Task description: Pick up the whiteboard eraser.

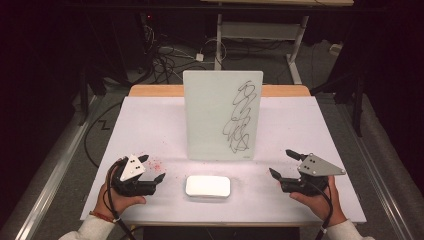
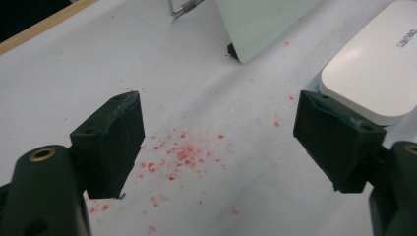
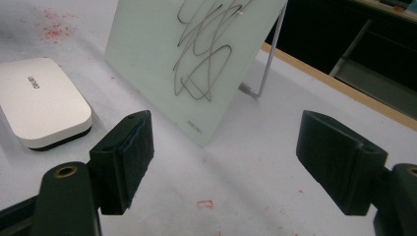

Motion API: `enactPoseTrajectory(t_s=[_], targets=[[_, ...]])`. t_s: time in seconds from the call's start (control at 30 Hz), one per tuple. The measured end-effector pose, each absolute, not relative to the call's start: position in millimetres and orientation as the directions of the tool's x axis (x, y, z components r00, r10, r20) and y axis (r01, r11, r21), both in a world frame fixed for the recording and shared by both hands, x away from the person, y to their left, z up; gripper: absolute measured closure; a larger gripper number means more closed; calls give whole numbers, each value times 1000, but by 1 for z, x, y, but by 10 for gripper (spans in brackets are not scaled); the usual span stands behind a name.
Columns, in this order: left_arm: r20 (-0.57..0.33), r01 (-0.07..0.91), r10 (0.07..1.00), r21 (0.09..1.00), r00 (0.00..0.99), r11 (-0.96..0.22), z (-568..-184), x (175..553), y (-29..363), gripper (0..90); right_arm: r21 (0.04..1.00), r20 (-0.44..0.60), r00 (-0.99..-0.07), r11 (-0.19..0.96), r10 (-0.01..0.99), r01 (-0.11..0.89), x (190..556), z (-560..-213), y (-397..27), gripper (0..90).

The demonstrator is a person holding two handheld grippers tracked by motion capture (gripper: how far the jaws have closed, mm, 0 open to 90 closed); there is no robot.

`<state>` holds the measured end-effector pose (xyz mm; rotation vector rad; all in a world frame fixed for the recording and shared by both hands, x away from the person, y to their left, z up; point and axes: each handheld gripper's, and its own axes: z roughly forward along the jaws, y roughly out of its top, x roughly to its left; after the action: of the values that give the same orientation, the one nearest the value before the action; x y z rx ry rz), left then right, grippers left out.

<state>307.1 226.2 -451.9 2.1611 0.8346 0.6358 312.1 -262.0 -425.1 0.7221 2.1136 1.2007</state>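
A small glass whiteboard (image 1: pixel 222 115) stands upright on a wire stand in the middle of the table, with black scribbles (image 1: pixel 241 117) down its right half. In front of it lies a white rectangular eraser (image 1: pixel 208 186) with a dark underside. My left gripper (image 1: pixel 151 168) rests open at the front left, just left of the eraser (image 2: pixel 378 73), with nothing between its jaws. My right gripper (image 1: pixel 282 164) stays open at the front right, pointed toward the board (image 3: pixel 196 59), also empty. The eraser (image 3: pixel 39 101) lies to its left.
The white table top (image 1: pixel 150 125) has red specks (image 1: pixel 155 162) scattered near my left gripper (image 2: pixel 216 142). A wooden edge (image 1: pixel 155 90) runs along the far side. Beyond it stand a desk frame (image 1: pixel 260 30) and cables on the floor.
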Motion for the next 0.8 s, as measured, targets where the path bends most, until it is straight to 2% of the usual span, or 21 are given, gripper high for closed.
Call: enactPoseTrajectory(t_s=[0.17, 0.37, 0.8], targets=[[171, 367, 713, 762, 680, -534, -450, 306, 226, 203, 875, -230, -675, 453, 701, 172, 314, -427, -263, 225], [200, 325, 664, 748, 721, -578, -442, 307, 218, 202, 872, -226, -678, 455, 699, 178, 315, -427, -263, 225], [191, 281, 599, 747, 778, -603, -432, 304, 195, 201, 864, -222, -697, 469, 681, 183, 315, -429, -259, 226]])
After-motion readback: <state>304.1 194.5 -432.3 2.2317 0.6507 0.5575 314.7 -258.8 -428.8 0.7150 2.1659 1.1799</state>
